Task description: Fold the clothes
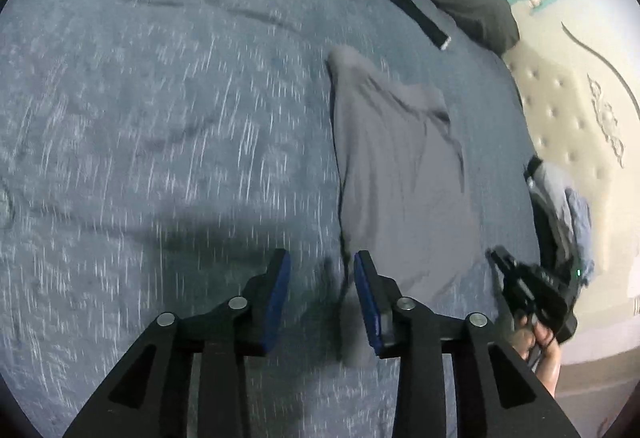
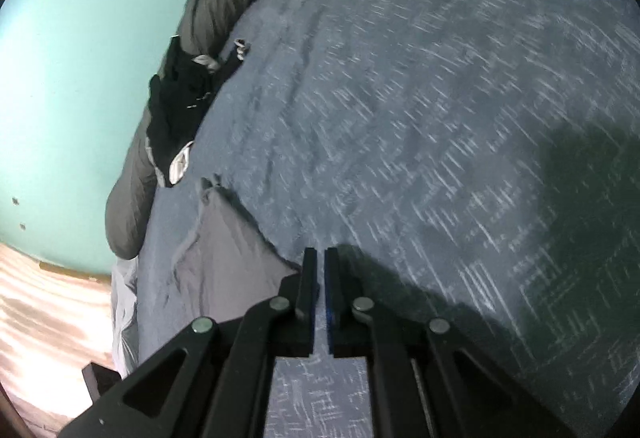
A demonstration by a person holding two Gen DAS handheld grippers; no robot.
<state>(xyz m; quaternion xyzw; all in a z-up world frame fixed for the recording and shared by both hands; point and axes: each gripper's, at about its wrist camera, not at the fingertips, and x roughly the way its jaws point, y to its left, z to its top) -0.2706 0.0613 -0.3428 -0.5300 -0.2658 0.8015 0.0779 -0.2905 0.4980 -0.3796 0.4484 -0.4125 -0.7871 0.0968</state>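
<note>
Our left gripper (image 1: 322, 290) jaws spread, right gripper (image 2: 320, 278) jaws nearly together, empty; the grey garment (image 1: 400, 177) at one o'clock could bunch if dragged.

A blue-grey bedspread (image 1: 160, 117) covers the bed beside a turquoise wall (image 2: 80, 57) and tufted cream headboard (image 1: 560, 105).

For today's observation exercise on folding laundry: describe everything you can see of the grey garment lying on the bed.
The grey garment is plain mid-grey, of soft, thin-looking fabric with no print or visible seams. It lies flat on the blue bedspread, apparently already folded into a long, roughly rectangular shape, with creases and a raised ridge toward its far end. Its near edge reaches the open left tool; whether they touch is unclear. The right tool, nearly closed, sits at its corner, gripping nothing visible.
</note>
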